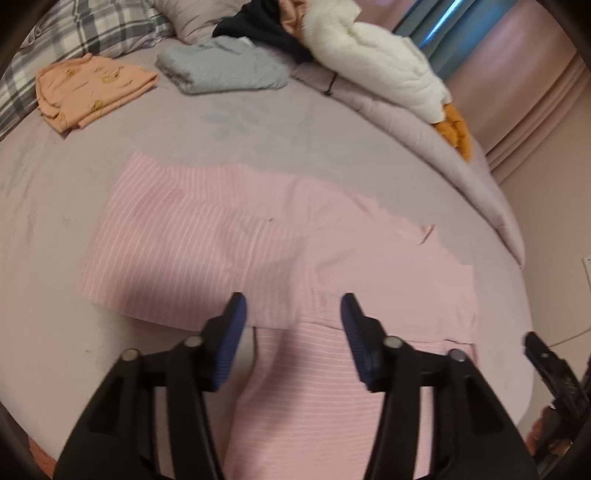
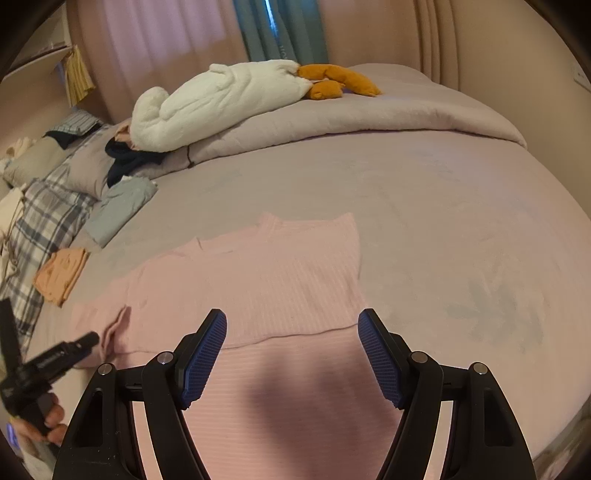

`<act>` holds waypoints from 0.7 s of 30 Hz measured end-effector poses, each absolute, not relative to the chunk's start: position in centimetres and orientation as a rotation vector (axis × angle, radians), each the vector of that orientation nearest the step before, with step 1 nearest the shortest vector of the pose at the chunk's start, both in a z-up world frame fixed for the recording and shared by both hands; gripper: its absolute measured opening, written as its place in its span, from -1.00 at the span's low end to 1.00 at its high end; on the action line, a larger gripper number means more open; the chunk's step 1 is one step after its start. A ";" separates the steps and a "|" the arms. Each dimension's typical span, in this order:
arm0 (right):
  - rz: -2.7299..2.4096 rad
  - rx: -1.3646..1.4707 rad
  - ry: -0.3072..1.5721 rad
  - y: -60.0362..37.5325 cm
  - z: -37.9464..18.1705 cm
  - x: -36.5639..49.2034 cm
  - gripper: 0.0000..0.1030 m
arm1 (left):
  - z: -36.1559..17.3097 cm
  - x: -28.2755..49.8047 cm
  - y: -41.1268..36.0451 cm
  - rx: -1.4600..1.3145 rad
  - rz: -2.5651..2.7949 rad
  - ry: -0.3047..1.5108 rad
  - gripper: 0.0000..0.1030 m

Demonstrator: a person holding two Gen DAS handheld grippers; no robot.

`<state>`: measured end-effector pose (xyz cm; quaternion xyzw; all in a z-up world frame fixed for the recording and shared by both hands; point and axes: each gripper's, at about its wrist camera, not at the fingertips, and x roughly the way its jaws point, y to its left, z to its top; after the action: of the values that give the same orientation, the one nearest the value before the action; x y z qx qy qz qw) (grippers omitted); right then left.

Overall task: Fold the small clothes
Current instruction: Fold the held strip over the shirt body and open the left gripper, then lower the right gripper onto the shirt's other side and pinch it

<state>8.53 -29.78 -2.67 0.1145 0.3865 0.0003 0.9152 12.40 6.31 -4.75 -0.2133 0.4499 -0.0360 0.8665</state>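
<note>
A pink, white-striped small garment point(image 1: 221, 240) lies flat on the lilac bed sheet point(image 1: 295, 129), with one part folded over the rest. My left gripper point(image 1: 293, 301) hovers over its near edge, open, with nothing between the blue pads. In the right wrist view the same pink garment point(image 2: 258, 280) spreads out ahead, a folded edge running across it. My right gripper point(image 2: 291, 314) stands open above that edge, holding nothing. The left gripper's tip point(image 2: 70, 350) shows at the left, beside the garment's sleeve end, held by a hand point(image 2: 48, 417).
A folded peach garment point(image 1: 92, 92) and a folded pale blue one point(image 1: 221, 70) lie at the far side by a plaid pillow point(image 1: 92, 26). A white plush toy point(image 2: 221, 99) and dark clothes point(image 1: 258, 26) rest on the rolled duvet point(image 2: 369, 114). The bed's edge runs near right.
</note>
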 end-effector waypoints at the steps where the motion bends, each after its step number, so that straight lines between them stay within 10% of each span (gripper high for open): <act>1: 0.006 0.234 0.796 -29.6 -2.7 8.7 0.42 | -4.4 12.3 6.4 -0.449 -0.075 0.937 0.07; 21: 0.306 0.109 0.872 -19.8 -3.6 13.1 0.42 | -5.3 8.0 17.4 -0.596 0.259 0.928 0.14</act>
<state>13.09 -19.76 -3.58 0.0527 0.4203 0.1474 0.8938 7.98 17.38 -5.30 -0.2822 0.4394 0.1228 0.8439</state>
